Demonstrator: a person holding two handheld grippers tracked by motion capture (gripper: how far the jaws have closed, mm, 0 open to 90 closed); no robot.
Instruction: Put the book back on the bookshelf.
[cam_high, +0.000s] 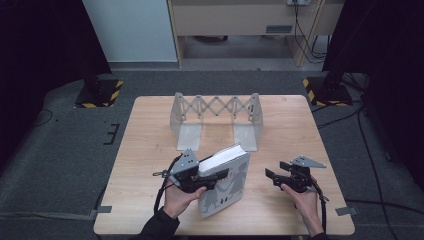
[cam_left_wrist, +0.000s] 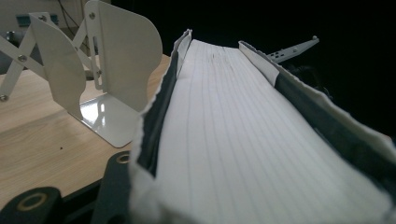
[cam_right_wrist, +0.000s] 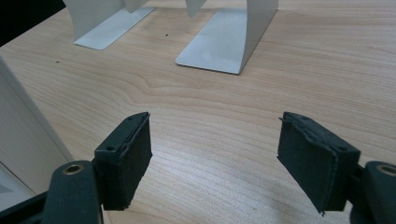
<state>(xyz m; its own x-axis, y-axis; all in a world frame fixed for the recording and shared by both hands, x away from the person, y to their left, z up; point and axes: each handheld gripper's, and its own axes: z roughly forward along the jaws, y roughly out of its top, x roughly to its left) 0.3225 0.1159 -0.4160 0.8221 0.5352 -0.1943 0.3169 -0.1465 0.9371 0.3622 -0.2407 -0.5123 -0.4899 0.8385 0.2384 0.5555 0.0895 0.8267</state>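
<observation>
The book (cam_high: 223, 181) lay tilted on the wooden counter (cam_high: 145, 150), just in front of the white expanding book rack (cam_high: 216, 114) and a little toward the near edge from it. Its fore-edge of white pages was raised and turned toward the rack, and its grey cover with pale figures faced up and toward the person's right. The left gripper (cam_high: 200, 179) sat at the book's left side, held in the person's left hand (cam_high: 177, 199), and its jaws were closed on the book: in the left gripper view the page block (cam_left_wrist: 243, 140) ran straight out between the jaws, with the dark covers pressed in on either side. One black jaw base showed at the lower left of that view, against the counter. Past the book in that view stood one upright white end plate (cam_left_wrist: 123, 60) of the rack, with its flat foot resting on the wood, just beside the book's far corner.

The right gripper (cam_high: 285, 177) rested well to the right of the book, apart from it, in the person's right hand (cam_high: 304, 197), and farther from the rack than the book's raised edge was. Its jaws stood wide apart with nothing between them; the right gripper view showed bare wood grain between the two black pads (cam_right_wrist: 130, 154), and beyond them the two flat feet (cam_right_wrist: 224, 42) of the rack. A pale edge of the book crossed that view's left side.
</observation>
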